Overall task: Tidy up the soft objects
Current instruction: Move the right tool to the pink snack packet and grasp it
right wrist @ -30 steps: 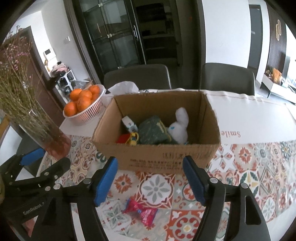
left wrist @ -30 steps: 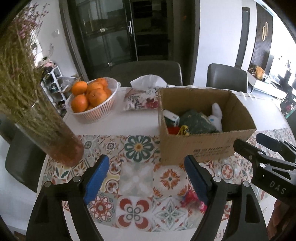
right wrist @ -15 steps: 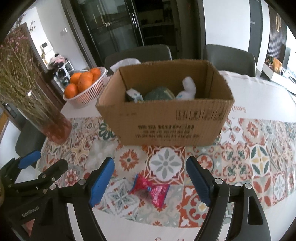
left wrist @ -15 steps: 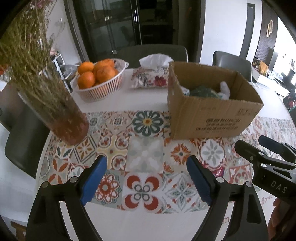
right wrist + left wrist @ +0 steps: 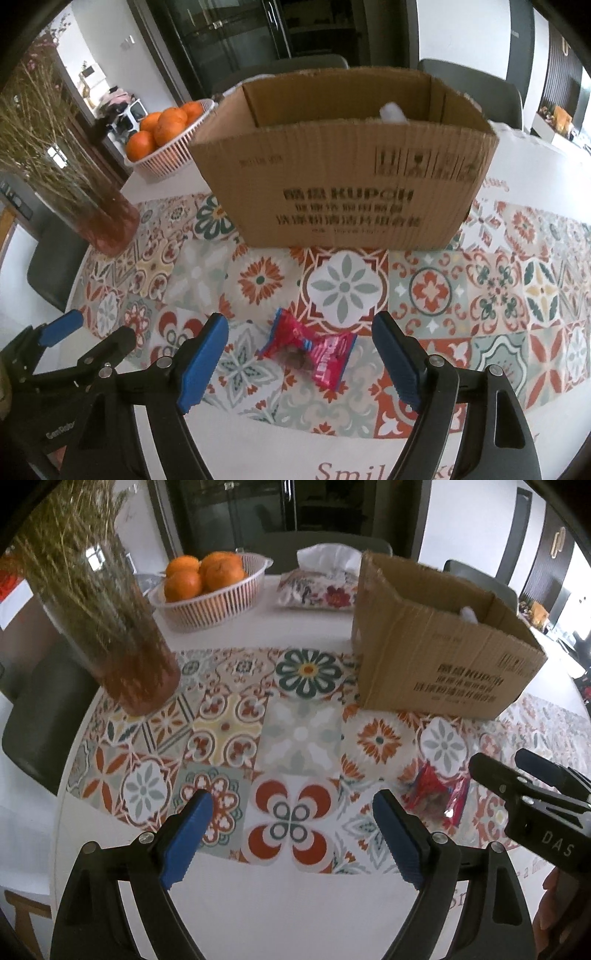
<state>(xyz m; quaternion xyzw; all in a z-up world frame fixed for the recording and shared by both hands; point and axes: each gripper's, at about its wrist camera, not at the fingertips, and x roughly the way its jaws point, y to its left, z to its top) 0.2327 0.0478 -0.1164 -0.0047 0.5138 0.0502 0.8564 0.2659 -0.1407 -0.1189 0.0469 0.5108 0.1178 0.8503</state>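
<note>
Both grippers have dropped toward the table since a sec ago; cardboard box interior now mostly hidden. Right gripper, jaws just widened, straddles the red snack packet w/o touching; packet lies flat, long axis upper-left to lower-right. Left gripper spread, empty, packet just beside it.
</note>
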